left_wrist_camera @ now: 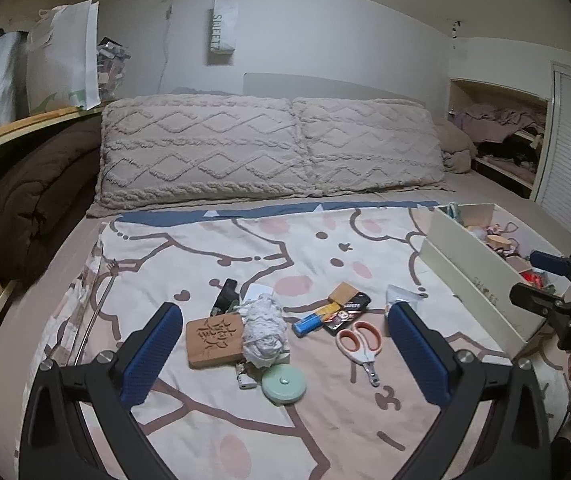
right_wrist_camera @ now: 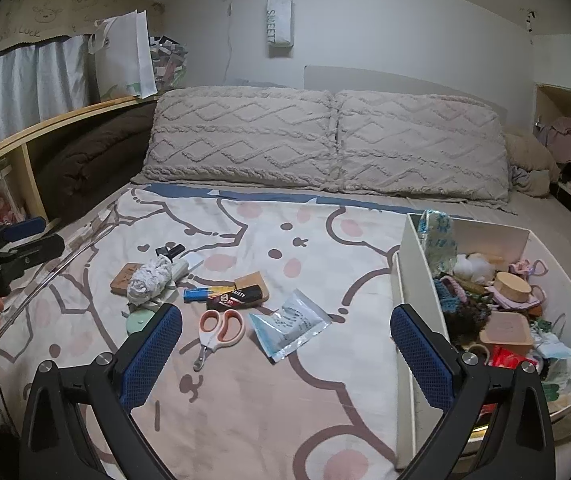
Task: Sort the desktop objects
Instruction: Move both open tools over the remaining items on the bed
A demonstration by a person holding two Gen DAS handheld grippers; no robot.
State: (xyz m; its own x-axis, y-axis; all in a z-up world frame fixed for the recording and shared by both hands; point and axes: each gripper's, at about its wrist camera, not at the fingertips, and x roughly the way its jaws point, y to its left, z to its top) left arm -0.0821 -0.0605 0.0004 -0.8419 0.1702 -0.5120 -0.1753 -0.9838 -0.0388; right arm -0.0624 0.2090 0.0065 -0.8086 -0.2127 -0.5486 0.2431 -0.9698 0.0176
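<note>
Hovering | left gripper [left_wrist_camera: 285,352] fingers spread, empty | right gripper [right_wrist_camera: 285,350] fingers spread, empty

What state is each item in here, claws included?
Left claw: open, empty.
Right claw: open, empty.
Scissors: blades closed, flat on the blanket.
Storage box: lidless, crowded with small items.
Crumpled paper: balled, partly on the wooden block.
Plastic pouch: lying flat.

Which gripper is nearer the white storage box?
Right. The right gripper hovers open right beside the white storage box; the left gripper hovers open farther left, over the scattered items.
</note>
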